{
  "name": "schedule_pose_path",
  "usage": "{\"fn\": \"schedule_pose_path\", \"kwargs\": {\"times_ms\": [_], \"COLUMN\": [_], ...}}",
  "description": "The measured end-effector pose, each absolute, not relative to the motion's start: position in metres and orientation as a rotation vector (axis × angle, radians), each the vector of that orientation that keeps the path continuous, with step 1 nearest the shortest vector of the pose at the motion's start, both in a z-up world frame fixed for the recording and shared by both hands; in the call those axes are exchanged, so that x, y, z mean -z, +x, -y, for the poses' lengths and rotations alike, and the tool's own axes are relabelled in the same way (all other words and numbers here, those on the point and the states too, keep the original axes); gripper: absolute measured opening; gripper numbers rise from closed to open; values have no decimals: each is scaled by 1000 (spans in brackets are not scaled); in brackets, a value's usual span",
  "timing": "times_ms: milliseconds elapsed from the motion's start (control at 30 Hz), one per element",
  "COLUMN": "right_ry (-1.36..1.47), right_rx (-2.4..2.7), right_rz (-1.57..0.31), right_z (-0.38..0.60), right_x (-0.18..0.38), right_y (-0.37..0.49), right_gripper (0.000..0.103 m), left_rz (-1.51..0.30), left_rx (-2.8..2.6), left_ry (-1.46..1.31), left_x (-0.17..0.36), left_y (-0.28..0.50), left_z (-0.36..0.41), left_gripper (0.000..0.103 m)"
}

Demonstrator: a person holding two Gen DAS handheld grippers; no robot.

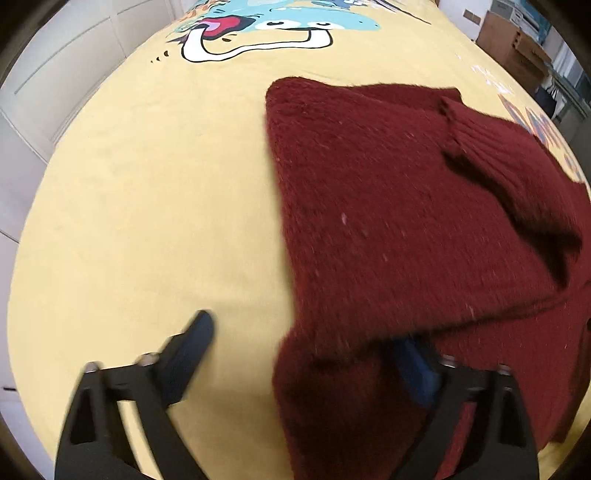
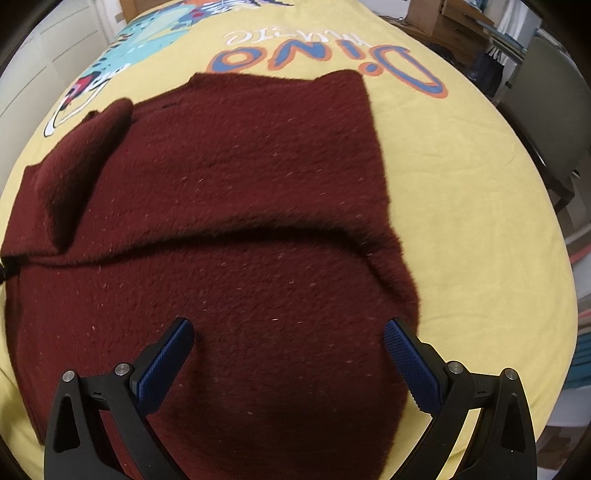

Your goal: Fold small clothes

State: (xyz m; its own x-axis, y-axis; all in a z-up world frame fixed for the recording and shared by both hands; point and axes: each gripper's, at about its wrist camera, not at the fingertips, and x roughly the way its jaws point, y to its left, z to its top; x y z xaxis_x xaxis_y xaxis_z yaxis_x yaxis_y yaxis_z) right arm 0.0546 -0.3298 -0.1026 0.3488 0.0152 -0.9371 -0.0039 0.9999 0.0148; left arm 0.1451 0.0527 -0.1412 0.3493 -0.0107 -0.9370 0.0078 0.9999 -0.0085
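Observation:
A dark red fuzzy sweater (image 1: 388,206) lies partly folded on a yellow printed bedsheet (image 1: 147,206). In the left wrist view my left gripper (image 1: 306,339) is open at the sweater's left edge; its right finger is under a fold of the cloth, its left finger (image 1: 192,343) rests over bare sheet. In the right wrist view the sweater (image 2: 240,184) fills the middle, with a sleeve (image 2: 81,158) folded across its left side. My right gripper (image 2: 288,343) is open and empty, its blue-padded fingers (image 2: 410,358) spread over the sweater's near part.
The sheet (image 2: 461,184) carries a cartoon dinosaur print (image 1: 258,26) and "Dino" lettering (image 2: 332,59). White cabinet doors (image 1: 55,74) stand to the left. Cardboard boxes (image 1: 513,40) and a dark chair (image 2: 546,110) stand beyond the bed's right edge.

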Motion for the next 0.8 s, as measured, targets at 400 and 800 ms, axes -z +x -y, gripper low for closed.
{"fn": "schedule_pose_path", "kwargs": {"times_ms": [400, 800], "right_ry": [-115, -342], "right_rx": [-147, -417], "right_rz": [-1115, -1065], "right_z": [241, 92], "right_x": [58, 31], "right_y": [99, 153], "right_gripper": [102, 102], "left_rz": [-1244, -1262], "left_rx": [121, 121], "left_ry": [-32, -15], "left_x": [135, 130], "left_y": [152, 149], "left_z": [-40, -45], "left_gripper": [15, 14]}}
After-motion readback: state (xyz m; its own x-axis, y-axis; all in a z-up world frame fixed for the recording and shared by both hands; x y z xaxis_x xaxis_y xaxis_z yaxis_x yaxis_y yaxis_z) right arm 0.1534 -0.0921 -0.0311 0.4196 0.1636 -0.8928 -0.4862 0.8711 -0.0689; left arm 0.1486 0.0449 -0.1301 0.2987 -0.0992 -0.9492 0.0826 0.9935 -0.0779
